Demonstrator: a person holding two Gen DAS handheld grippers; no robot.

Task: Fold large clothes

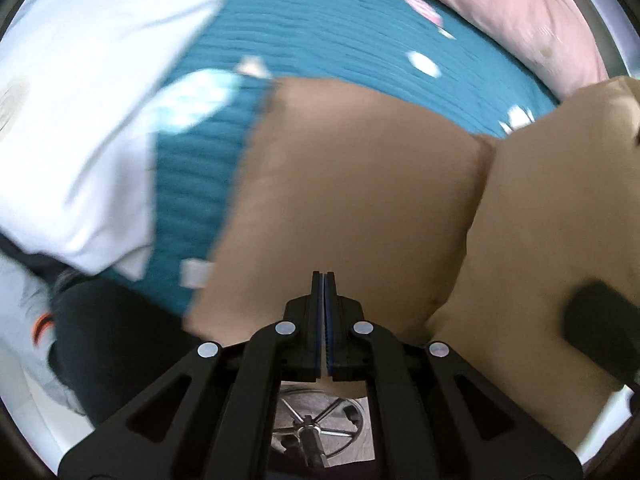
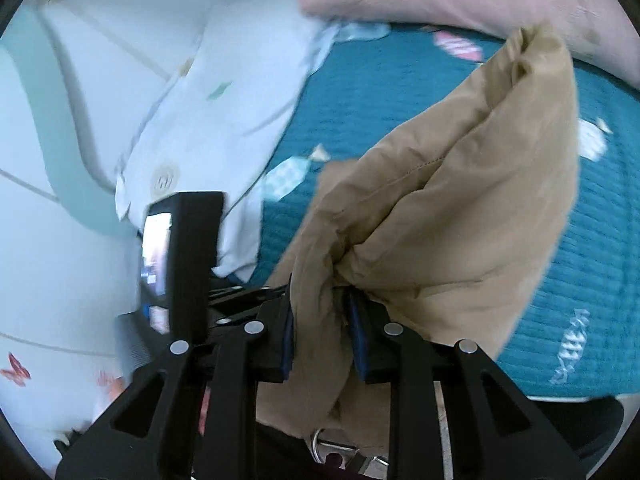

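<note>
Both tools blurred; tan garment (image 2: 460, 200) hides right tool (image 2: 322, 320) pads.

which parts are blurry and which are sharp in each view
Left wrist view: left gripper sharp, tan garment and teal bedspread smeared by motion. Right wrist view: right gripper crisp, white pillow blurred; fisheye bends both.

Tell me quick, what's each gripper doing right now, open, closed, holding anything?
Left gripper: closed; whether it pinches the tan garment cannot be told.
Right gripper: closed on a bunched fold of the tan garment.
</note>
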